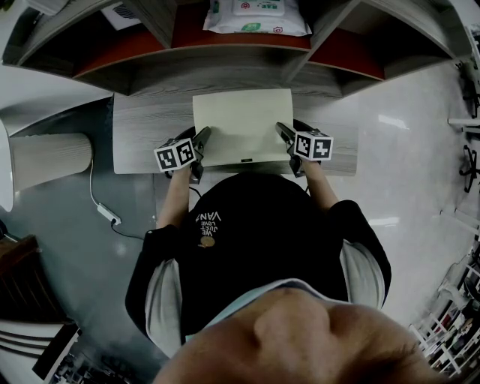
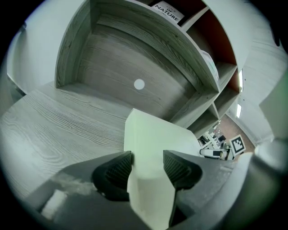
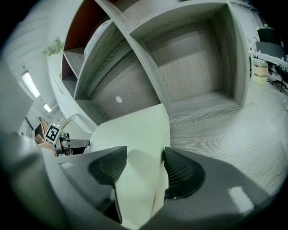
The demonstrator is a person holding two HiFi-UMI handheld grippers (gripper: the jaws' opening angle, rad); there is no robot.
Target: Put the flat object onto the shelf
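Note:
A pale cream flat object [image 1: 242,124] lies on the grey wooden tabletop [image 1: 142,139], just in front of the shelf unit [image 1: 225,71]. My left gripper [image 1: 202,136] grips its left edge and my right gripper [image 1: 283,132] grips its right edge. In the left gripper view the flat object [image 2: 153,134] fills the gap of the gripper [image 2: 147,168], with both ribbed pads against it. The right gripper view shows the same: the flat object [image 3: 135,130] is pinched in the gripper [image 3: 145,168]. Empty wooden shelf compartments [image 2: 130,67] open straight ahead.
A white packet [image 1: 255,16] sits in an upper shelf compartment with a red back. A printed booklet [image 2: 166,12] lies in another. A beige cylinder [image 1: 49,159] stands left of the table, and a cable with an adapter [image 1: 109,214] runs over the floor.

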